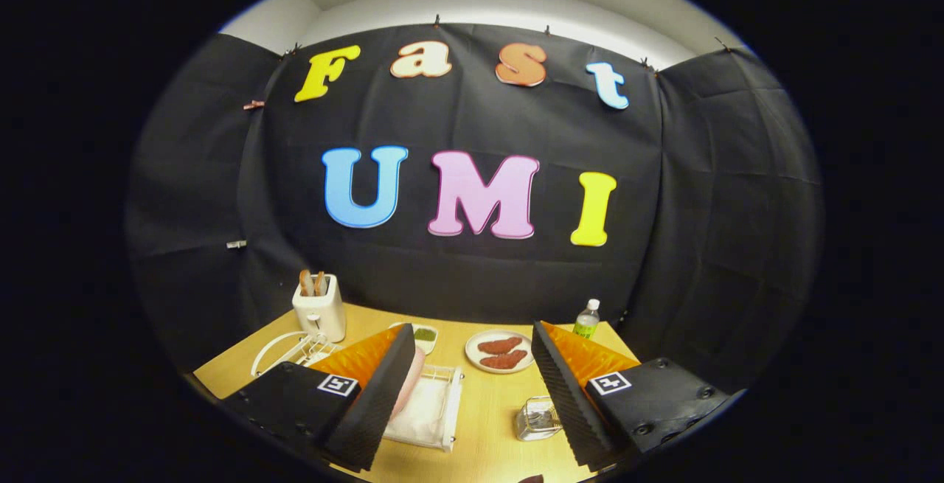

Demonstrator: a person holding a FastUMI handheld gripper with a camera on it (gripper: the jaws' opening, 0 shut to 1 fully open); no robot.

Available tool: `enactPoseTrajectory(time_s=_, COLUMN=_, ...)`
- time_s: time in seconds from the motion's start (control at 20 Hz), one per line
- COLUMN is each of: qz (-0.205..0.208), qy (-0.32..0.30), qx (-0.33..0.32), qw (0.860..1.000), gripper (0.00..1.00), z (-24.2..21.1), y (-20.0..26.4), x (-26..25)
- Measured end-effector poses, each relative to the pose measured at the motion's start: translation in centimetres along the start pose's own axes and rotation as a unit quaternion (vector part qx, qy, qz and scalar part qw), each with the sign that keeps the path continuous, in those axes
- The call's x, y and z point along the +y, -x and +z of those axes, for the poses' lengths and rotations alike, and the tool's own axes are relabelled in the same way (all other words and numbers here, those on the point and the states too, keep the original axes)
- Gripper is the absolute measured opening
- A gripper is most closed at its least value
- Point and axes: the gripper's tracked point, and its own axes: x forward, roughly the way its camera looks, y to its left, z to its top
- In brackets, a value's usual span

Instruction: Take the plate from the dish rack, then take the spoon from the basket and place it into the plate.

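Our claw (472,394) hangs wide open and empty above the surface (487,424), the pink plate (413,383) standing upright in the dish rack (435,409) just inside its left finger.

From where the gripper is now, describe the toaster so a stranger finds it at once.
Start at the wooden table under the black cloth wall. At its far corner, beyond the open gripper, stands the toaster, behind the white wire rack. It alone is a white box with two brown slices sticking up.
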Motion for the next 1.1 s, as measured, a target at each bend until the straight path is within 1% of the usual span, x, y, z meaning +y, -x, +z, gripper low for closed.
enactPoseTrajectory(time_s=0.15, qz=0.020, qy=-0.010, qx=0.063, qw=0.998, gripper=0.97, z=-2.4, y=-2.5, x=2.8)
enactPoseTrajectory(time_s=0.25, qz=0.022, qy=-0.016, qx=0.112, qw=0.993, gripper=0.97, z=-4.7, y=-4.6, x=4.3)
enactPoseTrajectory(time_s=0.4, qz=0.008, qy=-0.028, qx=0.190, qw=0.981, gripper=0.98, z=-9.4, y=-7.7, x=6.0)
enactPoseTrajectory(time_s=0.6, qz=-0.013, qy=-0.038, qx=0.268, qw=0.963, gripper=0.97, z=-14.7, y=-10.9, x=7.5)
enactPoseTrajectory(time_s=0.7, qz=-0.031, qy=-0.047, qx=0.293, qw=0.955, gripper=0.93, z=-16.8, y=-12.6, x=7.7)
enactPoseTrajectory(time_s=0.75, qz=-0.042, qy=-0.051, qx=0.301, qw=0.951, gripper=0.90, z=-17.5, y=-13.1, x=7.8)
enactPoseTrajectory(time_s=0.8, qz=-0.053, qy=-0.051, qx=0.308, qw=0.949, gripper=0.82, z=-18.2, y=-13.7, x=7.7)
enactPoseTrajectory(time_s=0.85, qz=-0.061, qy=-0.049, qx=0.316, qw=0.945, gripper=0.76, z=-18.9, y=-14.0, x=7.6)
enactPoseTrajectory(time_s=0.9, qz=-0.068, qy=-0.048, qx=0.327, qw=0.941, gripper=0.60, z=-19.5, y=-14.3, x=7.7)
enactPoseTrajectory(time_s=1.0, qz=-0.075, qy=-0.052, qx=0.349, qw=0.933, gripper=0.44, z=-20.4, y=-14.2, x=8.3)
enactPoseTrajectory(time_s=1.05, qz=-0.087, qy=-0.044, qx=0.349, qw=0.932, gripper=0.35, z=-20.3, y=-14.4, x=7.9)
enactPoseTrajectory(time_s=1.1, qz=-0.102, qy=-0.029, qx=0.357, qw=0.928, gripper=0.32, z=-20.6, y=-14.5, x=7.3)
